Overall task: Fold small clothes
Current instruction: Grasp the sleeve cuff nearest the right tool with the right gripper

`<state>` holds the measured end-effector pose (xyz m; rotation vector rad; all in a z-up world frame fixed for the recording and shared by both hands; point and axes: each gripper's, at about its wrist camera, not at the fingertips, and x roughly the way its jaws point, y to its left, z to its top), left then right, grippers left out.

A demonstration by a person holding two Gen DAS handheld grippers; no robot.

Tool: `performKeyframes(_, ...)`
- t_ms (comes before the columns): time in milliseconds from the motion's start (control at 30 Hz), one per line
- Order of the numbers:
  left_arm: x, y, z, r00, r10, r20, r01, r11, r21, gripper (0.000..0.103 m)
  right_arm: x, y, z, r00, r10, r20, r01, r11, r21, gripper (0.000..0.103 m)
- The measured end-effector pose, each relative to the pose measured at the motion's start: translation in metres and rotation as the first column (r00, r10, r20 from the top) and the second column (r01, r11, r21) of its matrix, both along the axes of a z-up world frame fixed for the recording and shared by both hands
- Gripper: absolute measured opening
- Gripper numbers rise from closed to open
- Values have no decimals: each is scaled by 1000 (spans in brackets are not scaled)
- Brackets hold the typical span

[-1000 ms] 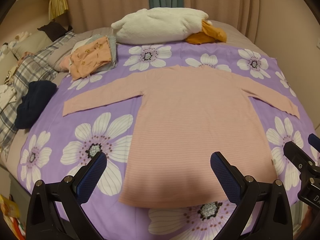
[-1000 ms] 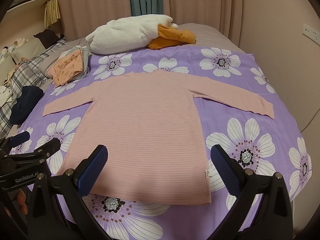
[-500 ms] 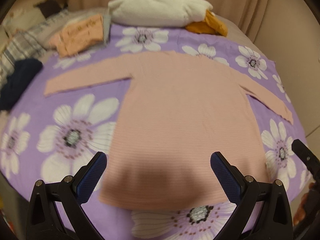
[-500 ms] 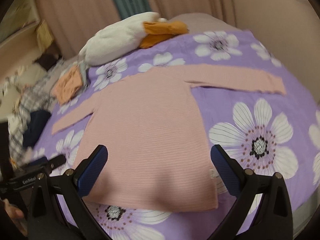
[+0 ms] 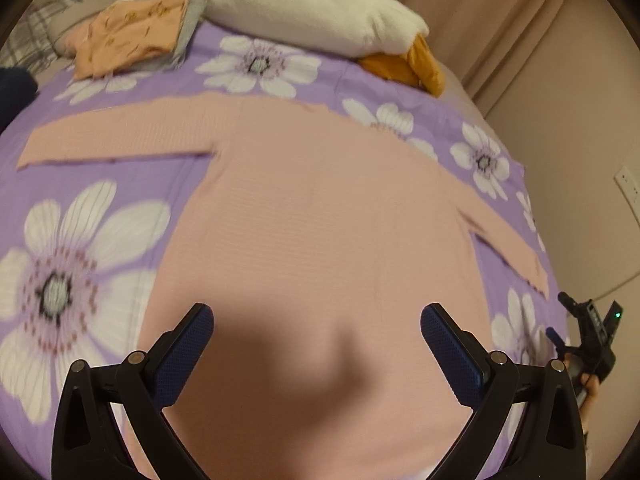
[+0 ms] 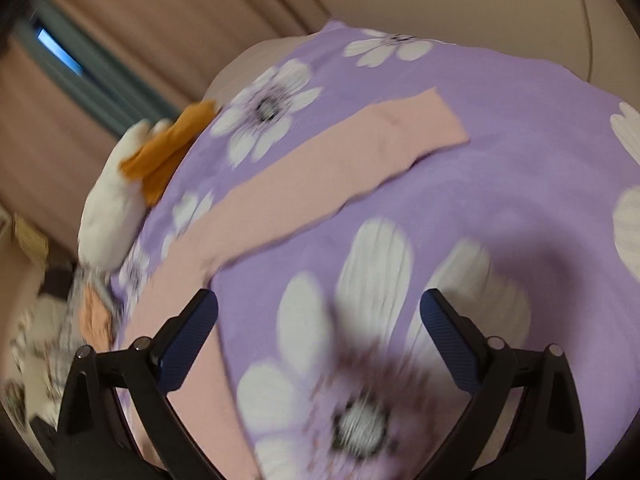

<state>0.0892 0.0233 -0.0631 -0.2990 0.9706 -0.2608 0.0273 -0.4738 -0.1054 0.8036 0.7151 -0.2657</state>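
A pink long-sleeved top (image 5: 320, 220) lies flat on a purple flowered sheet (image 5: 100, 184), both sleeves spread out. My left gripper (image 5: 316, 336) hangs open just above the lower body of the top, its shadow falling on the cloth. My right gripper (image 6: 318, 320) is open over the sheet to the right of the top, tilted, with the top's right sleeve (image 6: 340, 168) ahead of it and the body's edge by its left finger. In the left wrist view the right gripper (image 5: 588, 332) shows at the far right edge. Both views are motion-blurred.
A white plush pillow (image 5: 316, 8) with an orange part (image 5: 416, 64) lies at the head of the bed. A pile of folded orange and grey clothes (image 5: 132, 36) sits at the back left. Curtains and a wall (image 5: 580, 92) close off the right side.
Both grippers have dropped closer to the bed. The left moved forward over the top's body. The right swung to the right and tilted, now facing the right sleeve.
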Motion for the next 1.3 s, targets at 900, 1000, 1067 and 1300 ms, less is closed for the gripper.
performKeyframes(900,93,33,-14,989,134,-68,-135,991,-6,102,94,-81,39,993,-109,38,112,991,-77,7)
performKeyframes(1000,91,46,-15,985,151,-82,-150,989,14,102,119,-51,82,998,-28,49,35,987,-154,7)
performKeyframes(1067,89,54,-13,985,158,-74,-156,987,25,102,140,-25,106,998,27,51,-17,981,-195,7)
performKeyframes(1300,78,91,-4,981,187,-49,-182,980,84,102,217,107,174,969,246,30,-213,890,-403,7)
